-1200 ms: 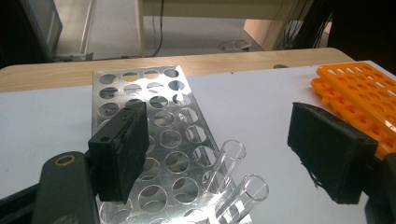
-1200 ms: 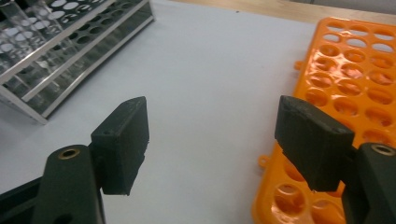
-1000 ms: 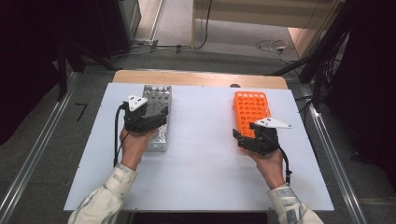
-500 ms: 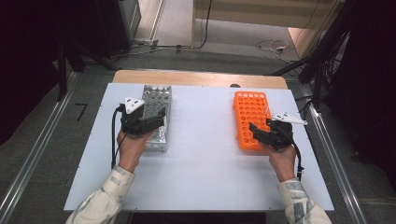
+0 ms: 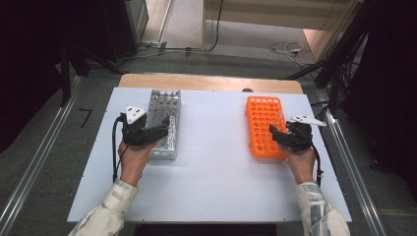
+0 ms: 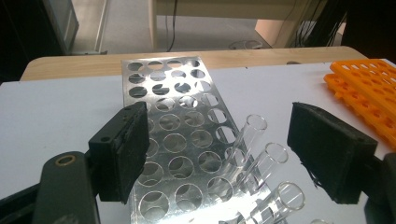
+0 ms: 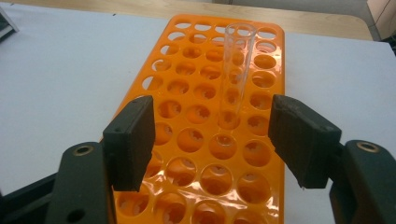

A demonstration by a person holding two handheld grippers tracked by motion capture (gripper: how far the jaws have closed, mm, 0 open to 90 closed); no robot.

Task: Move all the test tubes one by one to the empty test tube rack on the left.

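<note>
High view: the left gripper (image 5: 164,127) hangs over the metal rack (image 5: 164,121) and the right gripper (image 5: 277,134) over the orange rack (image 5: 265,126), both on the white bench (image 5: 211,162), apparently to move tubes across. Left gripper view: jaws wide around leaning glass tubes (image 6: 259,161), touching none. Right gripper view: jaws, just narrowing, stand apart short of one upright tube (image 7: 238,70); no writing is legible.

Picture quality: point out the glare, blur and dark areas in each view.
High view: soft overall, surroundings nearly black, white table evenly lit. Left gripper view: glare on the metal rack; clear tubes hard to outline. Right gripper view: glossy highlights on the orange rack; near jaws blurred.
</note>
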